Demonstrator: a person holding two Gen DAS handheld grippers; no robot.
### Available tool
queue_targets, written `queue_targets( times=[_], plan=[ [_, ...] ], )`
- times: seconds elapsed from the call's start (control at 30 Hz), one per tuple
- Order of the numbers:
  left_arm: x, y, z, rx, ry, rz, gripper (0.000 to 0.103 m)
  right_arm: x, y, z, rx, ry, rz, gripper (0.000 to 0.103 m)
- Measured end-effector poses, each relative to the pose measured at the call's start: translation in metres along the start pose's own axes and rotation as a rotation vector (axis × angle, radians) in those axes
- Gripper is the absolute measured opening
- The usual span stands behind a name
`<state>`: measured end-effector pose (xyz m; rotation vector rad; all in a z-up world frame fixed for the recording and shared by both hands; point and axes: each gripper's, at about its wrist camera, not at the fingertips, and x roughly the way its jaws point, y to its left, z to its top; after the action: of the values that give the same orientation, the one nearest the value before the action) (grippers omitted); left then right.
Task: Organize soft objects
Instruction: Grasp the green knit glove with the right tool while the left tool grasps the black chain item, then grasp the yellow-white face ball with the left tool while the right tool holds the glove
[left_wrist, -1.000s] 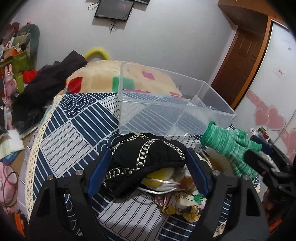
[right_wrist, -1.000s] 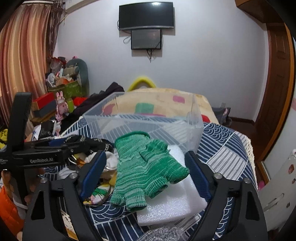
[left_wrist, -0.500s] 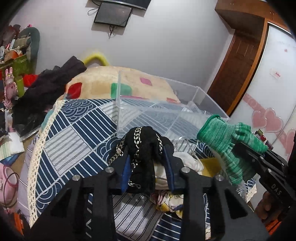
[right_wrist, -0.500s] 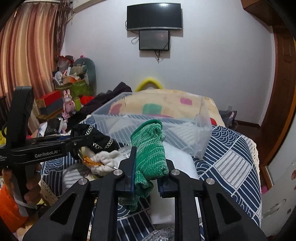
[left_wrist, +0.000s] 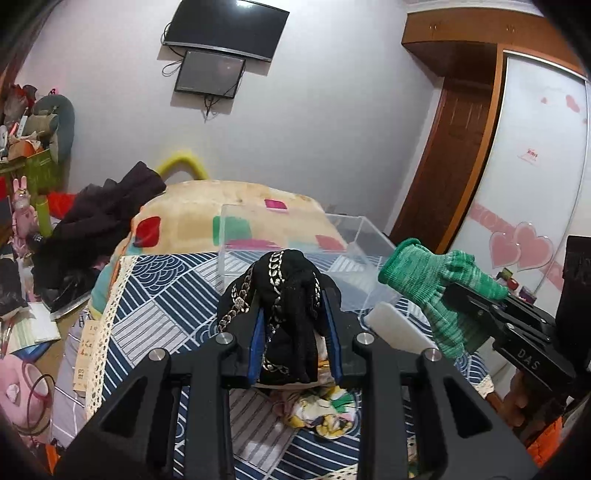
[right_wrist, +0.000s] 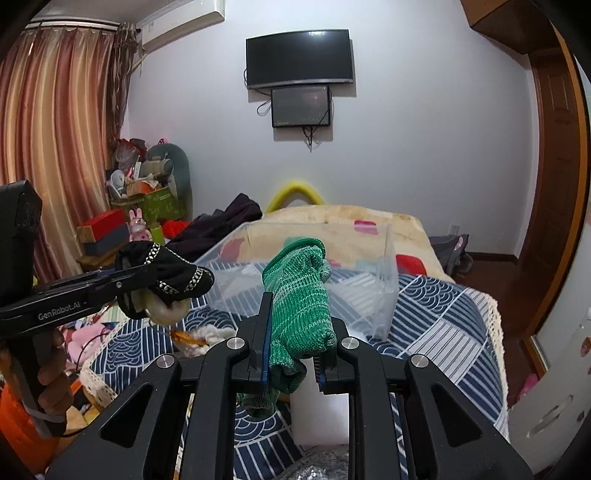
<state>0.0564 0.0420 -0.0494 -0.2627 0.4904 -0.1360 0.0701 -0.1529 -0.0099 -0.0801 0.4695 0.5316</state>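
Note:
My left gripper (left_wrist: 291, 339) is shut on a black cloth with silver chain trim (left_wrist: 288, 295) and holds it up above the bed; it also shows in the right wrist view (right_wrist: 166, 273). My right gripper (right_wrist: 293, 339) is shut on a green knit glove (right_wrist: 299, 306), also lifted; the glove shows at the right of the left wrist view (left_wrist: 436, 280). A clear plastic bin (right_wrist: 384, 266) stands open on the blue patterned bedspread (right_wrist: 436, 325) just beyond both grippers.
A white foam block (right_wrist: 321, 417) lies under the right gripper. A heap of printed and white cloths (left_wrist: 321, 410) lies under the left gripper. Dark clothes (left_wrist: 99, 221) are piled at the bed's far left. A wardrobe (left_wrist: 535, 184) stands at right.
Both grippers closed on their items a second ago, then lifted them off the bed toward the bin.

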Motion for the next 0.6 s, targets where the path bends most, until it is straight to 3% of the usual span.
queue_targets(
  times=[0.27, 0.6],
  plan=[
    [0.017, 0.002, 0.009, -0.064, 0.076, -0.093, 0.029, -0.008, 0.003, 0.001, -0.018, -0.020, 0.044, 0.016],
    [0.031, -0.011, 0.023, -0.025, 0.059, -0.057, 0.031, -0.003, 0.021, -0.015, -0.070, 0.013, 0.183, 0.016]
  ],
)
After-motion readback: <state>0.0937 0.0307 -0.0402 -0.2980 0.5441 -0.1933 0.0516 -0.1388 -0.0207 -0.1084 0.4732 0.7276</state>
